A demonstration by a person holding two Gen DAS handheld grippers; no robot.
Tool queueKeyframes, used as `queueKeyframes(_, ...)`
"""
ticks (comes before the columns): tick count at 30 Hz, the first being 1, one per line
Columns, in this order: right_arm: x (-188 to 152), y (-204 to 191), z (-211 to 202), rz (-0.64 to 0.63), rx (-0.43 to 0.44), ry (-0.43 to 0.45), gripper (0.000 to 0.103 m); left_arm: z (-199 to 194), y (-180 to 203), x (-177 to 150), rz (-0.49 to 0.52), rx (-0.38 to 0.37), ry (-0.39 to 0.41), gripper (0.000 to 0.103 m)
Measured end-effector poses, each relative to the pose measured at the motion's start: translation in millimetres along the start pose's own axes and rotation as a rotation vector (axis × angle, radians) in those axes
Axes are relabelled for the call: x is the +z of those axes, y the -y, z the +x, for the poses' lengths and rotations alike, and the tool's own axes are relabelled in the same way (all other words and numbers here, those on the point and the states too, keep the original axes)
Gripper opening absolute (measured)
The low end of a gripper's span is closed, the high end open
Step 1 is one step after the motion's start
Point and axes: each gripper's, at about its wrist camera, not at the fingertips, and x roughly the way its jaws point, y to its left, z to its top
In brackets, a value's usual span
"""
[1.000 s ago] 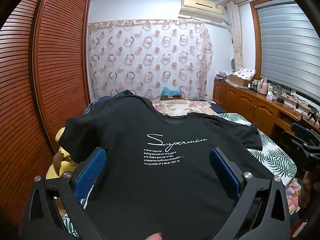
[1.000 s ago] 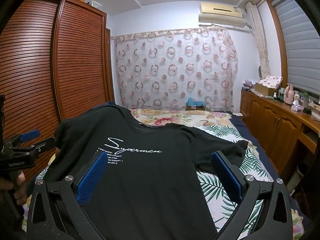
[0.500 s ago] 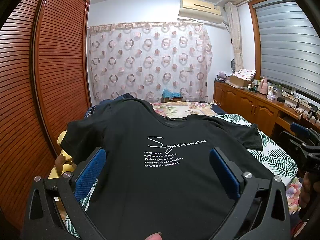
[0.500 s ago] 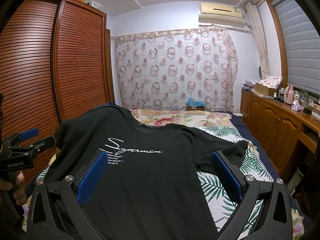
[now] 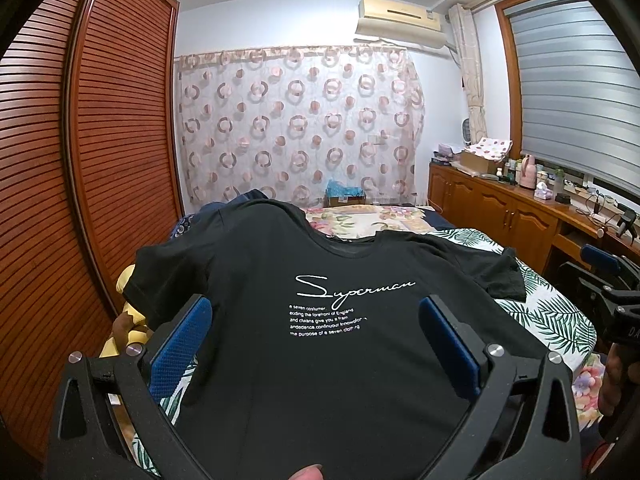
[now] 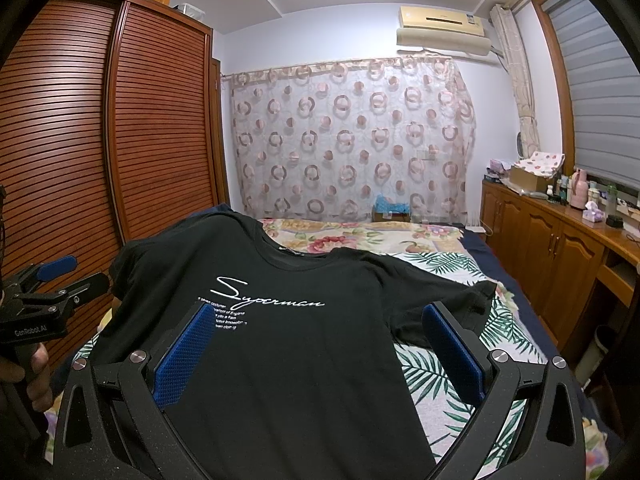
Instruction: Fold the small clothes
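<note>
Left wrist view shows almost no change against the pictures from one second and half a second ago: the black T-shirt (image 5: 320, 360) lies spread on the bed (image 5: 548, 312) in the same place, filling the centre and lower half of the frame, and the camera has only drifted a little. I judge from this that folding has not begun and both tools are waiting above the hem.

The left claw (image 5: 316, 340) is released, its blue pads wide apart with the shirt body seen between them, grasping nothing. The right claw (image 6: 320, 352) is also released and empty; its left pad is over the shirt, its right pad over the leaf-printed sheet.

The shirt is soft, matt knitted cloth, front side up, with white script printing (image 5: 352, 286) on the chest, a round neckline toward the upper centre and short sleeves spread to both sides. The right-hand sleeve (image 6: 452, 300) lies a little crumpled. The pads have a fine dotted rubber texture, and the claw frames are rough black plastic.
</note>
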Motion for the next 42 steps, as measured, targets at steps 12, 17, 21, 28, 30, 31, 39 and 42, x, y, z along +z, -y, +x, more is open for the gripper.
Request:
queueKeyframes(12, -0.2, 0.2, -0.3, 0.000, 0.001, 0.000, 0.103, -0.2, 1.3, -1.1, 0.003, 0.003, 0.002, 0.103)
queueKeyframes(17, -0.3, 0.3, -0.1, 0.000, 0.000, 0.001, 0.103, -0.7, 1.2, -0.6, 0.004, 0.003, 0.003, 0.103)
queueKeyframes(21, -0.2, 0.3, -0.2, 0.001, 0.000, 0.000, 0.103, -0.8, 1.3, -0.6, 0.002, 0.001, 0.003, 0.103)
queueKeyframes(28, 0.1, 0.5, -0.3, 0.001, 0.001, 0.003, 0.103, -0.7, 2.3, -1.6, 0.005, 0.002, 0.003, 0.103)
queueKeyframes(30, 0.1, 0.6, -0.4, 0.001, 0.000, 0.002, 0.103, -0.6, 2.4, -2.2, 0.005, 0.003, 0.004, 0.103)
queueKeyframes(31, 0.3, 0.3, -0.2, 0.001, 0.001, 0.002, 0.103, -0.8, 2.5, -1.8, 0.005, 0.003, 0.004, 0.103)
queueKeyframes(39, 0.1, 0.6, -0.4, 0.001, 0.000, 0.003, 0.103, -0.7, 2.7, -2.6, 0.006, 0.003, 0.005, 0.103)
queueKeyframes(42, 0.2, 0.4, -0.4, 0.002, 0.001, 0.003, 0.103, -0.7, 3.1, -2.8, 0.007, 0.005, 0.005, 0.103)
